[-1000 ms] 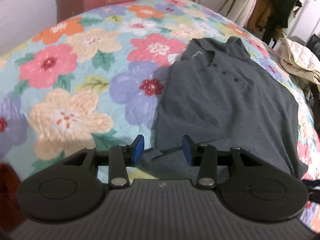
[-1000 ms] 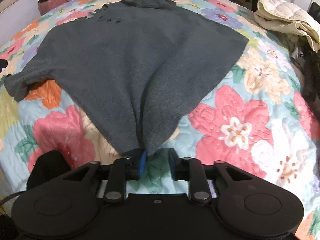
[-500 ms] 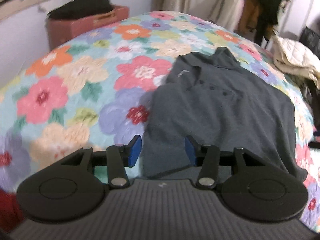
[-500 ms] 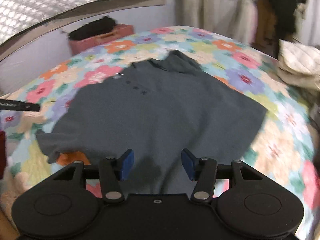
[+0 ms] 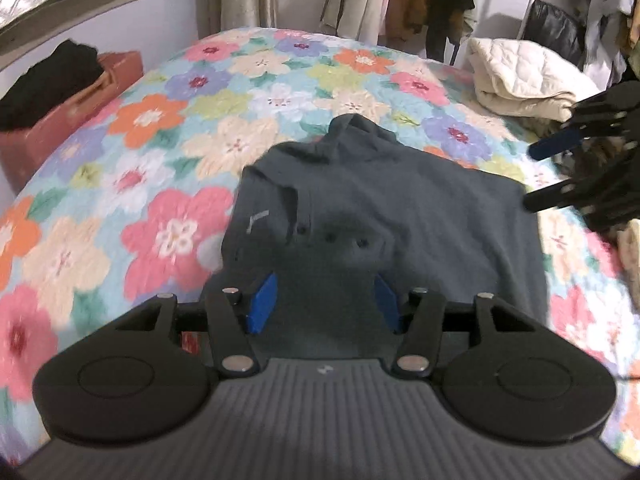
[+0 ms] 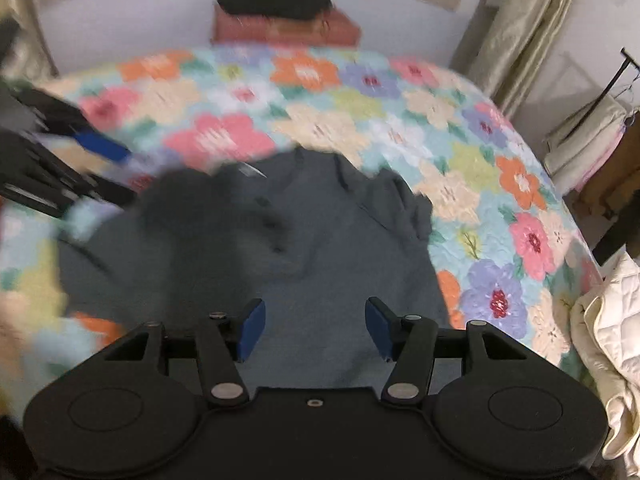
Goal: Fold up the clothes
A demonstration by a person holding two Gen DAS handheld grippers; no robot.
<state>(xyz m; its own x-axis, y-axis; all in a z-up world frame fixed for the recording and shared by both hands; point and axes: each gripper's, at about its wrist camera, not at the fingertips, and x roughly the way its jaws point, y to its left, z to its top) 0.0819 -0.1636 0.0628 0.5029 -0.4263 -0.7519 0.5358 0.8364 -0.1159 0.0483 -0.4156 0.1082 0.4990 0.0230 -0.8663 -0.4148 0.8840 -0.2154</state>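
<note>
Presently: shirt (image 5: 400,216) flat on the flowered bed (image 5: 160,152), collar far, hem near, long axis running away from both grippers. Left gripper (image 5: 326,304) and right gripper (image 6: 314,330) hover over its near half, fingers apart, holding nothing; neither clearly nearer.

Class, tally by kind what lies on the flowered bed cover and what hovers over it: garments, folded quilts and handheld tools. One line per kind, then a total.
Grey polo shirt: 1
Cream quilt, folded at the bed's edge: 1
Tools, both open: 2 (left tool, right tool)
Total: 4
</note>
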